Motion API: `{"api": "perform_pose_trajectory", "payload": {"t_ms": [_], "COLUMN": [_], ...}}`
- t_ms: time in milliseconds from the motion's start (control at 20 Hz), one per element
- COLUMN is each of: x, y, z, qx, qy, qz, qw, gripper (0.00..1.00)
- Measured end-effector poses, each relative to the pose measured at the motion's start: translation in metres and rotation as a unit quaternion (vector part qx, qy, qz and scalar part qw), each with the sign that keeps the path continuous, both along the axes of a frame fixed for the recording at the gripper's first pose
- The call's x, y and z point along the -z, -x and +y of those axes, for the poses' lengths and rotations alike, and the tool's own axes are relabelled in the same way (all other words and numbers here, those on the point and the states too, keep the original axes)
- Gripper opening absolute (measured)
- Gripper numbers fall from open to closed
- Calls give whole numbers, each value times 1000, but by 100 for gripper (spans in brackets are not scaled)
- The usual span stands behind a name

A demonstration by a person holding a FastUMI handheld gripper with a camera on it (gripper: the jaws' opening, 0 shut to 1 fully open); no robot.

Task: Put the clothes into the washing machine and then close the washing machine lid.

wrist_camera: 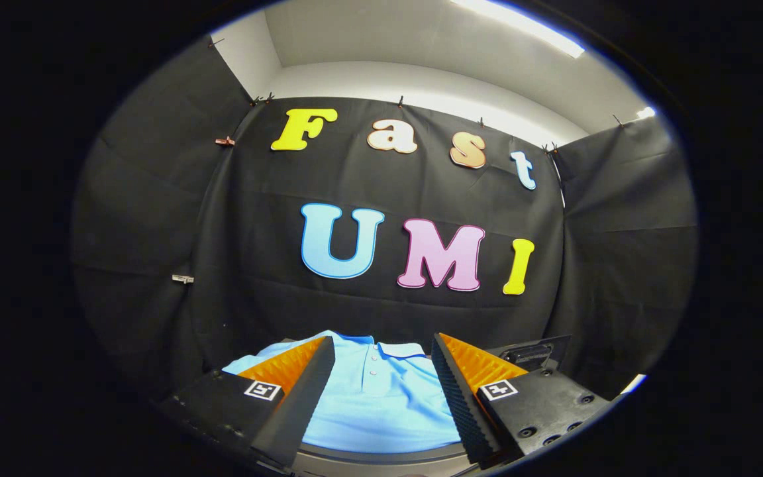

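Gripper view, item by item.

1. Gripper [381, 371]: fingers spread wide, nothing between pads; I read this as pre-grasp stance, opened to straddle fabric.
2. Blue polo shirt [378, 397]: lies flat, collar toward booth wall, just ahead of and below fingers, showing in gap between them. Not touched, as far as I can tell.
3. Curved grey rim [381, 456]: under shirt's near edge; possibly washing machine, cannot confirm.
4. Dark panel with handle recess [527, 352]: beyond right finger; maybe raised lid.

Judgement: task at start, shirt not yet loaded.

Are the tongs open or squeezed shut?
Open. The tongs have a wide gap between their two fingers, and the blue shirt lies spread out in that gap, with neither finger pressing on it.
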State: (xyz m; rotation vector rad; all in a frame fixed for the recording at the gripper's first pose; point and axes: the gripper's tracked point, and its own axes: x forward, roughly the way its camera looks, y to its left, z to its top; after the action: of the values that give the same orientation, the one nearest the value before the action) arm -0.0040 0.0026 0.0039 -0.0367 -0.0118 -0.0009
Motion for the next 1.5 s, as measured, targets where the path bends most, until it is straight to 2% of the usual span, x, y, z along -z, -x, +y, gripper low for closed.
{"api": "perform_pose_trajectory", "payload": {"t_ms": [250, 550, 700, 800, 1050, 1250, 1350, 1500], "x": [10, 35, 76, 103, 112, 119, 133, 161], "y": [-6, -33, -47, -53, -84, -105, -110, -111], "z": [-2, 11, 30, 30, 25, 12, 9, 5], "qx": [0, -29, -69, -78, -58, -25, -14, -6], "qy": [7, 10, 35, 55, 29, -12, -36, -47], "qz": [17, 77, 159, 215, 254, 280, 308, 366], "qw": [1000, 997, 984, 972, 965, 960, 951, 929], "gripper": [93, 93, 94, 94, 94, 94, 94, 94]}}
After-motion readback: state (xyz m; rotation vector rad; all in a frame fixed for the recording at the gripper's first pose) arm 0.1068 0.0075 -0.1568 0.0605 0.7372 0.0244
